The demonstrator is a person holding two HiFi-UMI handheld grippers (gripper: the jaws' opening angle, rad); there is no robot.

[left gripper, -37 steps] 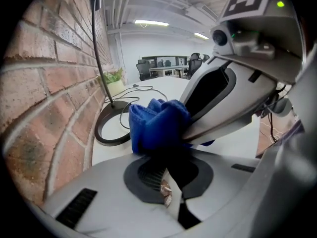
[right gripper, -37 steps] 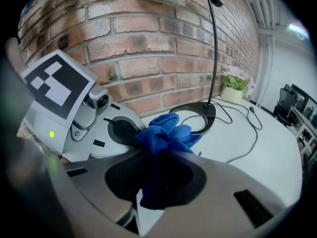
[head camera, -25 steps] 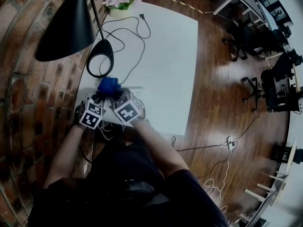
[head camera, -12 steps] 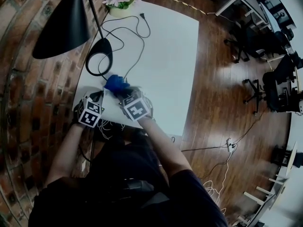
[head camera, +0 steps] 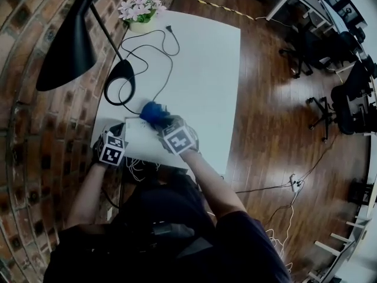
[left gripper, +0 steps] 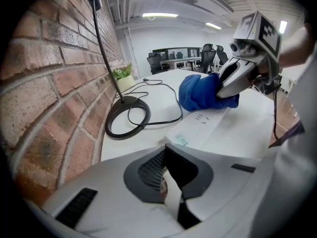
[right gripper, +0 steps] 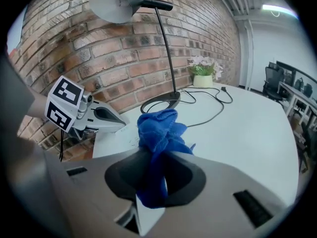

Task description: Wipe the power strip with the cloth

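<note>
My left gripper (left gripper: 171, 185) is clenched, its jaws pressed together, and I can make out nothing held between them. It sits at the near end of the strip (left gripper: 213, 125), a flat white bar lying on the table (head camera: 206, 69) close to the near edge, on the brick side. Whether the jaws touch the strip I cannot tell.

My right gripper (right gripper: 153, 177) is clamped on the cloth (right gripper: 159, 128). The blue fabric runs down into the gap between the jaws and bunches into a loose wad beyond the tips. Seen from the left gripper view, that wad rests at the far end of the strip, its lower edge seeming to touch the white top. The two grippers are near each other, the left one closer to the wall (head camera: 29, 99).

Just past the cloth lies the lamp base (head camera: 119, 82) — a dark ring flat on the table. A thin stem rises from it and leans over to a black shade (head camera: 65, 52) on the wall side. A black cord (head camera: 159, 58) loops across the table beside the base, and its plug (head camera: 169, 28) lies loose toward the far edge. In the far corner by the wall stands a pot of pale flowers (head camera: 138, 9).

Beyond the table's right edge is the wood floor (head camera: 277, 117) — and farther off, dark office chairs (head camera: 306, 52) and desks.
</note>
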